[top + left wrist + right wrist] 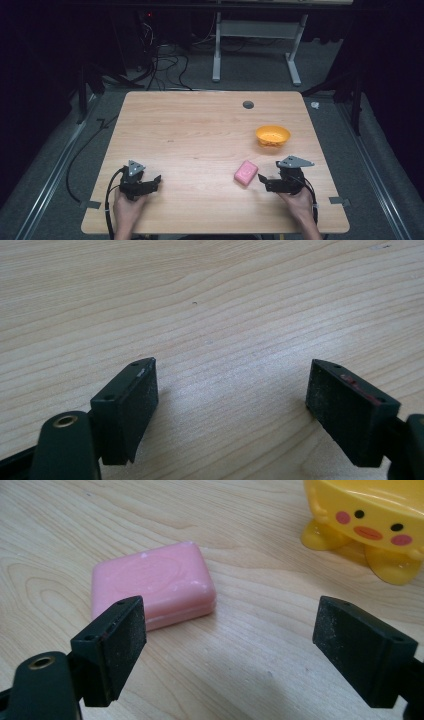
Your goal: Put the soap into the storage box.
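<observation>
At a wooden table (pixel 200 135), I hold my right gripper (pixel 263 181) low over the surface near the front right corner, its jaws spread wide and holding nothing. The pink soap bar (pixel 246 172) lies flat just beside it, on the side toward the table's middle; in the right gripper view the soap bar (pixel 152 584) sits ahead and left of the gap between my jaws, its long axis running slantwise across my line of approach, partly behind the left pad. Beyond it, nearer the right edge, stands a yellow duck-faced dish (pixel 273 135) on stubby feet. My left gripper (pixel 155 181) rests well apart near the front left corner, jaws equally wide over bare wood, gripping nothing. By my judgement the right hand is far the nearer, and must shift leftward to straddle the bar.
</observation>
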Motion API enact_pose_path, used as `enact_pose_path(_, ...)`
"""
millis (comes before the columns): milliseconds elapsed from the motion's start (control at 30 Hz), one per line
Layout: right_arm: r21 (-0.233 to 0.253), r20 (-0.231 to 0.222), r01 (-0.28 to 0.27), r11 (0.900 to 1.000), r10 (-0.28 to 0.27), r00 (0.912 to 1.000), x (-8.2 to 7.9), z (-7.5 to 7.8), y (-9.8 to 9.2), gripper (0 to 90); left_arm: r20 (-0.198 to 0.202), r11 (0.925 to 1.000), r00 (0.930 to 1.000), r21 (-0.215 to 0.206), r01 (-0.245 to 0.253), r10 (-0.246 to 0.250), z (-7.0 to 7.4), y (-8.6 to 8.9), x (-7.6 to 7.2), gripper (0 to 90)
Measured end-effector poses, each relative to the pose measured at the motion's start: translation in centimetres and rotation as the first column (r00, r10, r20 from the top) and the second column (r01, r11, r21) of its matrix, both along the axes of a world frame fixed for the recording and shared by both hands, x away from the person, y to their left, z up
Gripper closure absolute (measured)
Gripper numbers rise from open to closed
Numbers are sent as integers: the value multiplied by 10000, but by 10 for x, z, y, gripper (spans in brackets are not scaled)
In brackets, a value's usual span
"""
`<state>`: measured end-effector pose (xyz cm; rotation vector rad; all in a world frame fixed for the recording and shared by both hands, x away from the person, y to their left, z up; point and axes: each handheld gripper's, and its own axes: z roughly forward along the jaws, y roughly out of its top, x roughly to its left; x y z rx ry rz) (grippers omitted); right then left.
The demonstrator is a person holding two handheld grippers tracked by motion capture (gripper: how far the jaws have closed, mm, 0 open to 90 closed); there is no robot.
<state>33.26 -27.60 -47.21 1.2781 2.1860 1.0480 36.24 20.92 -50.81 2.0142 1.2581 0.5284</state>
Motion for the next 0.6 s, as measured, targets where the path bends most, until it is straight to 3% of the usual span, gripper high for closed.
enact_pose_path(600, 99, 146, -722, 9973, 721, 9973, 4, 9, 19, 130, 1, 10000, 10000, -5, -1, 1, 0, 0, 0, 212)
